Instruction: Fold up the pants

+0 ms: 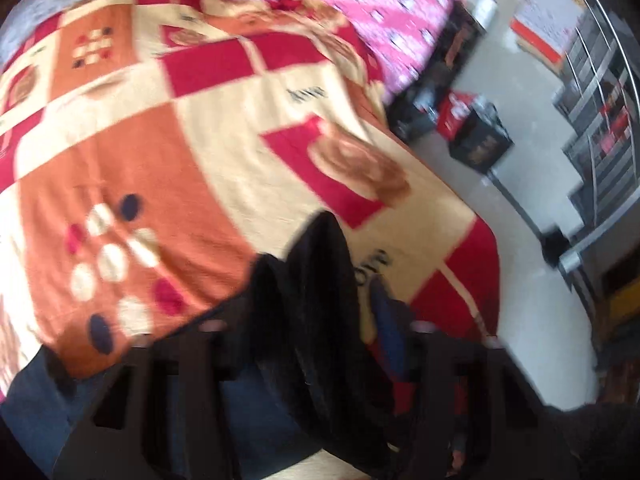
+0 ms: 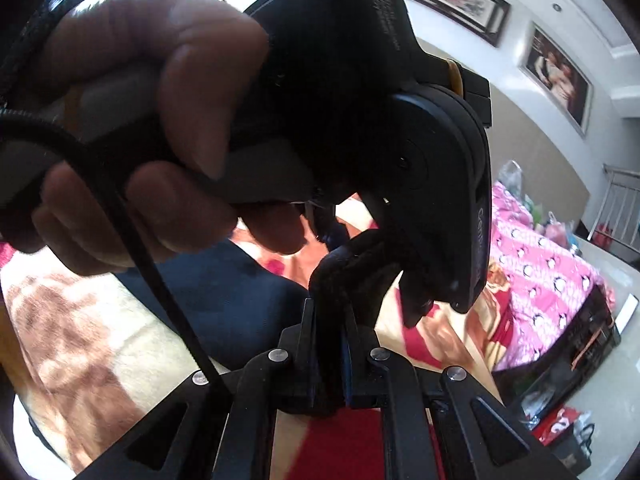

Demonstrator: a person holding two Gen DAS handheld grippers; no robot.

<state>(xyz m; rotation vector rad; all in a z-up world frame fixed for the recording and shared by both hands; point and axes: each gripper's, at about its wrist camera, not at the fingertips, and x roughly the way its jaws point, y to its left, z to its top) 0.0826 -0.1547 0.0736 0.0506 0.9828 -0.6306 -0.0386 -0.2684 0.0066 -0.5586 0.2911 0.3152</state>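
a: where are the dark navy fabric pants (image 1: 312,320) lying?

b: they are lying on the orange, cream and red patterned blanket (image 1: 160,140), which is serving as the reference landmark. in the left wrist view a bunched fold of the pants is rising from the blanket's near edge, and more navy cloth (image 1: 36,400) is spreading along that edge toward the lower left of the frame.

a: what is the left gripper (image 1: 320,344) doing?

b: its black fingers are standing on either side of the raised fold, and the fabric is filling the gap between them. it is clenching the pants. the frame is blurred, so finer contact detail is not readable.

a: and the right gripper (image 2: 330,320)?

b: in the right wrist view its two black fingers are pressing close together above the blanket, and a dark bunch of the pants (image 2: 348,264) is sticking out from between them. it is grasping the pants. a wider navy portion is resting on the blanket behind the fingers.

a: what is filling the upper part of that view?

b: the person's left hand (image 2: 152,120) is wrapping around the handle of the other black gripper body (image 2: 380,120), which is hanging just above the right gripper's fingertips. a black cable (image 2: 132,240) is running down from that hand.

a: what is lying beyond the blanket?

b: a pink printed quilt (image 2: 544,280) is lying at the blanket's far side.
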